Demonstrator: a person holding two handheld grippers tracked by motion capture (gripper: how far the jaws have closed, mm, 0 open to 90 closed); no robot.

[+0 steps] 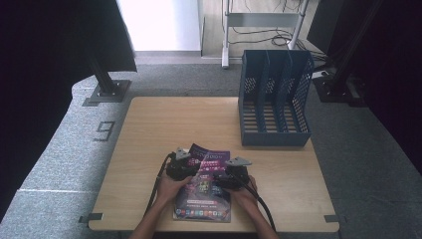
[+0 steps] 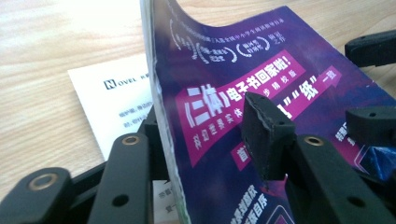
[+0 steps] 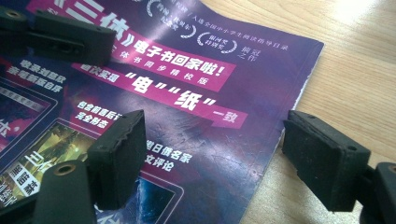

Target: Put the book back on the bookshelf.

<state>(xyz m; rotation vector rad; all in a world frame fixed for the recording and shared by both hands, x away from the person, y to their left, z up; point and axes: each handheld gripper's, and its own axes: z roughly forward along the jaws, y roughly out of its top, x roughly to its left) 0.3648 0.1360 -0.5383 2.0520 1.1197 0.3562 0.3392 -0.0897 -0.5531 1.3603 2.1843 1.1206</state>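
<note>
One wooden table (image 1: 164,124) is seen, with one blue rack (image 1: 274,99) at its far right. One purple magazine (image 1: 204,191) lies nearer the person than the rack. Its lifted cover stands between the left gripper (image 1: 185,160)'s part-closed jaws. The right gripper (image 1: 234,172) is held open astride the magazine's edge, gripping nothing.

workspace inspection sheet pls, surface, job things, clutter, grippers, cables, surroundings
surface: wooden table, mostly bare
job's things: purple magazine at the near edge, its cover lifted off a white page
clutter: blue file rack, far right
grippers: left gripper straddles the cover, pads not pressing; right gripper open over the magazine's edge
cables: black cables trail toward the person
surroundings: grey carpet, black stands, metal frame
</note>
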